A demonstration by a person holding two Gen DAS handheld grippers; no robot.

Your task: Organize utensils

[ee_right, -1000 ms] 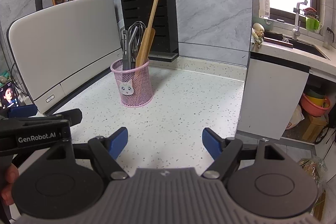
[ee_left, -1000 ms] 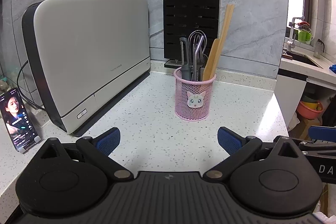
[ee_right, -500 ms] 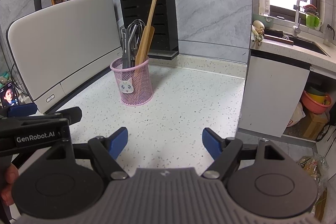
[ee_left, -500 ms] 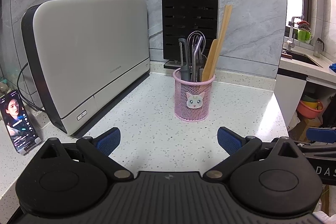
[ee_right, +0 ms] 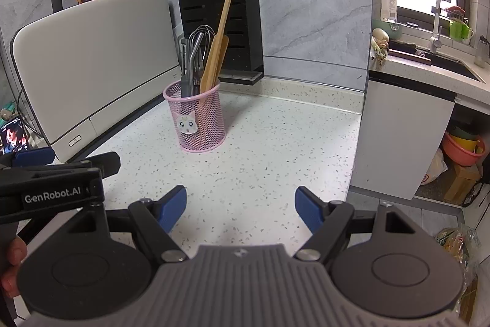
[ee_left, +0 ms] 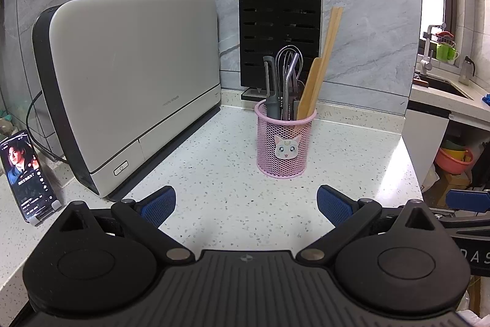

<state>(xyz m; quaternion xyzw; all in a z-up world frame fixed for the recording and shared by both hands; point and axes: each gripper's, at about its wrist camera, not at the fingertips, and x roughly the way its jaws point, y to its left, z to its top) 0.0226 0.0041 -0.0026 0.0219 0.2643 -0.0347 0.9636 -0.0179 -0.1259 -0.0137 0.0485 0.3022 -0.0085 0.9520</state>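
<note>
While both tools wait at the near edge of the speckled counter (ee_left: 214,198), the left gripper (ee_left: 246,203) and right gripper (ee_right: 241,206) stand wide apart and empty. Far of them, right of the white appliance (ee_left: 128,81), the pink mesh holder (ee_left: 284,143) carries whisk, peeler and wooden spatula (ee_left: 309,91): light, stiff, probably smooth handles, best pinched high on the shaft.

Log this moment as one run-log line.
left gripper: open, empty | right gripper: open, empty | pink mesh holder: upright on counter, utensils inside
</note>
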